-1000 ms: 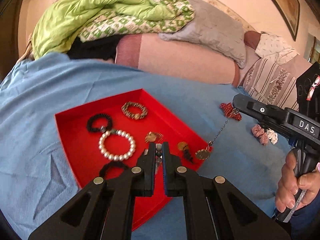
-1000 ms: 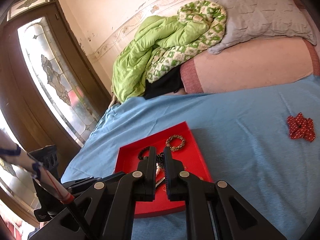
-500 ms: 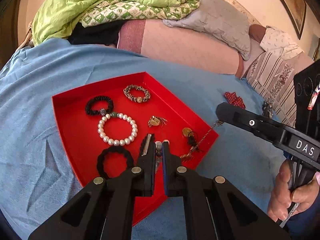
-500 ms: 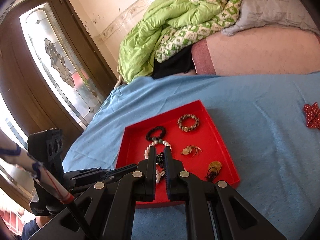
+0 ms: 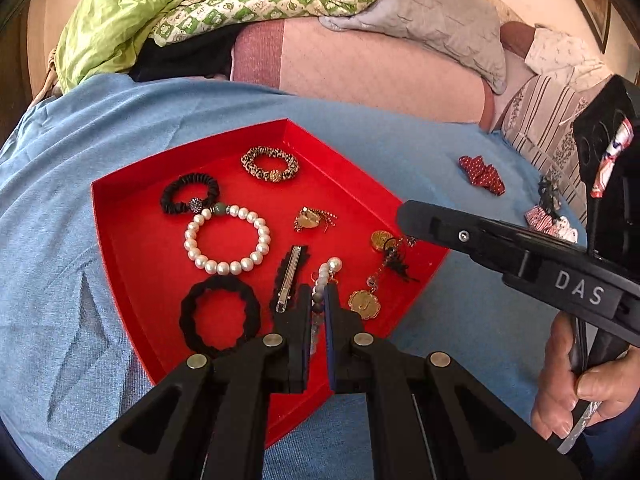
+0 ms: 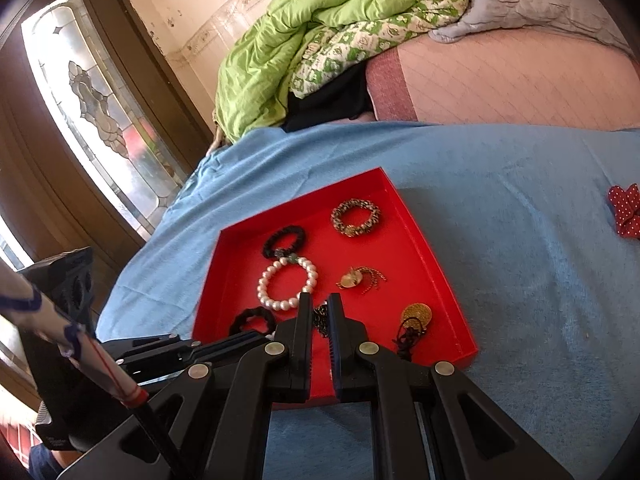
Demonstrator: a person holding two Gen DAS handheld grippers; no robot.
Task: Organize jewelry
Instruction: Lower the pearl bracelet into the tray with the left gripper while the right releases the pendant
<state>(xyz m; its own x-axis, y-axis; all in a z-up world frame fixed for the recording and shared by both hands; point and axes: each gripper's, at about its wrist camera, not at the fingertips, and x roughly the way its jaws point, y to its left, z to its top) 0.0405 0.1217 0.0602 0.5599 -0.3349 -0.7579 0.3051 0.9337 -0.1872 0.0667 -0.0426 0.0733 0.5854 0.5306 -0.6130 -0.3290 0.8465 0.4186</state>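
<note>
A red tray (image 5: 132, 248) lies on the blue bedspread and holds a pearl bracelet (image 5: 226, 238), black scrunchies (image 5: 220, 316), a leopard bracelet (image 5: 270, 164), a hair clip (image 5: 288, 280), gold earrings and a chain with a gold pendant (image 5: 363, 304). My left gripper (image 5: 318, 296) hovers over the tray's near part, jaws nearly closed, a bead strand (image 5: 326, 274) seen between them. My right gripper (image 6: 318, 304) is narrowly parted over the tray (image 6: 436, 276), with a dark chain (image 6: 320, 320) in the gap; its tip (image 5: 408, 216) reaches over the tray's right edge.
A red polka-dot bow (image 5: 482, 174) and more hair pieces (image 5: 550, 216) lie on the bedspread to the right. Green quilt (image 5: 160, 12), grey pillow and pink bolster lie behind. A stained-glass door (image 6: 92, 92) stands at the left.
Both grippers have moved in over the tray. The chain with the gold pendant, earlier draped over the tray's right edge, now lies inside the tray.
</note>
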